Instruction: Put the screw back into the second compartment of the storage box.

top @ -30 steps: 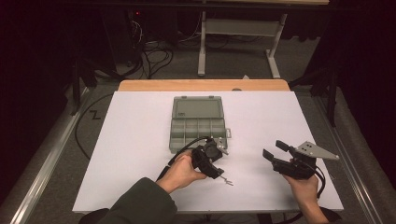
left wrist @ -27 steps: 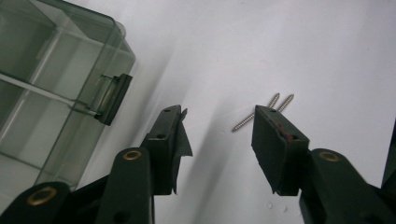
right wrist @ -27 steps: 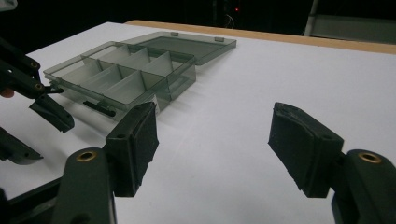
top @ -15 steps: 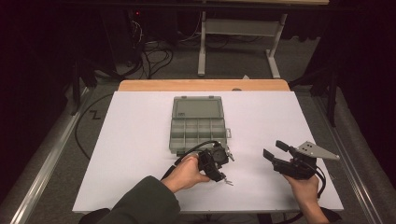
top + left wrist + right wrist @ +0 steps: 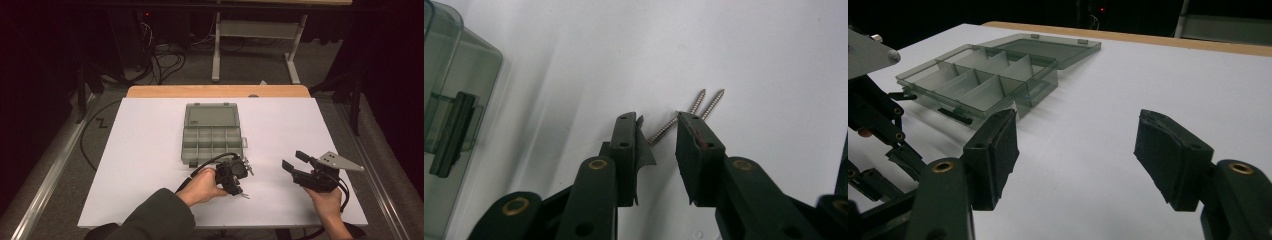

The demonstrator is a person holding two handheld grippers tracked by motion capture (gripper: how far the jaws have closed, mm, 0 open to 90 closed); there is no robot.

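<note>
Left gripper [image 5: 658, 135]: jaws have just been closing around two screws [image 5: 694, 110], not yet clamped. Right gripper [image 5: 1075, 150]: jaws open, empty, near the box [image 5: 993, 75].

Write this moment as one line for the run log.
left gripper: jaws closing around screws, pads not yet pressing | right gripper: open, holding nothing | compartment box: lid open
</note>
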